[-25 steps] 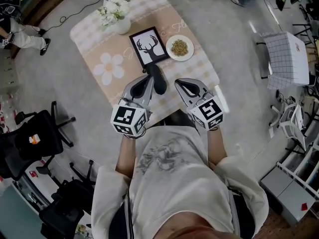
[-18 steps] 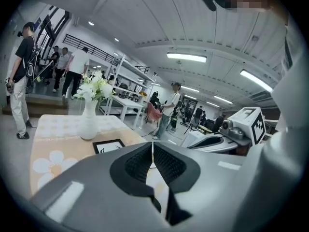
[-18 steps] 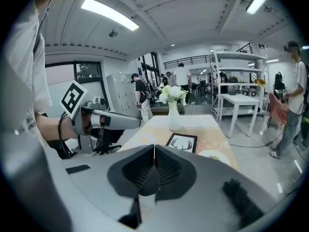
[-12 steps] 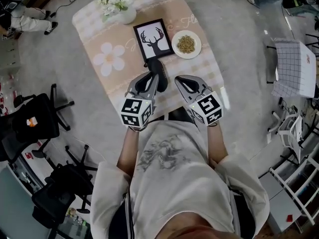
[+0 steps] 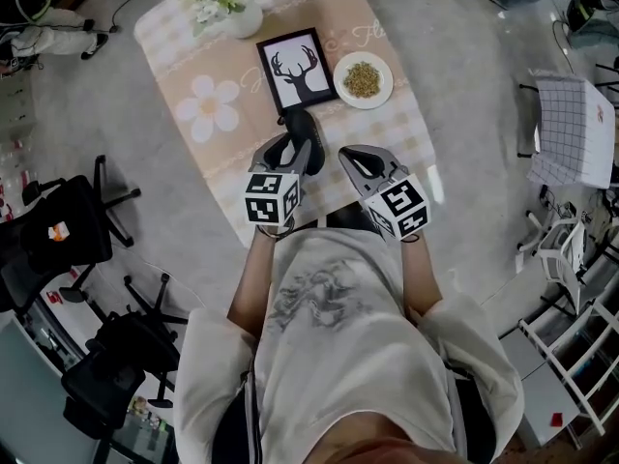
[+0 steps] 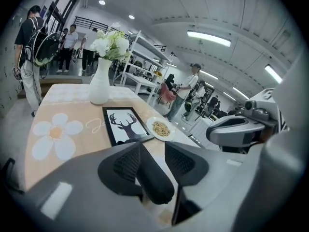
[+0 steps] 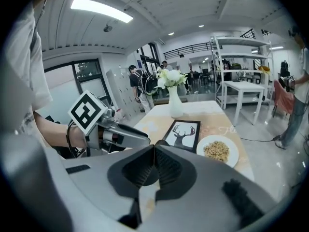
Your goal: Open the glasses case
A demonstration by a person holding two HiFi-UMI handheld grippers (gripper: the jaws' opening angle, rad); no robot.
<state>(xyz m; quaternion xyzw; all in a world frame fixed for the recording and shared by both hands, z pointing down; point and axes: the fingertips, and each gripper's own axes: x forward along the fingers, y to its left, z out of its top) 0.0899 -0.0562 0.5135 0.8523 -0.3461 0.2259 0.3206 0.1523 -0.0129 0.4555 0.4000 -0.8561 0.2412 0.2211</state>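
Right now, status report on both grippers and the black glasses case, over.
Left gripper jaws have just been opening, straddling black oblong glasses case, case closed. Right gripper shut, empty. Black-framed deer picture right beyond case.

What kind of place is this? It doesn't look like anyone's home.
Probably an open-plan lab or office, not a home: black office chairs stand on a bare grey floor, white metal racks stand under strip lights, and only the table with its vase looks homely.
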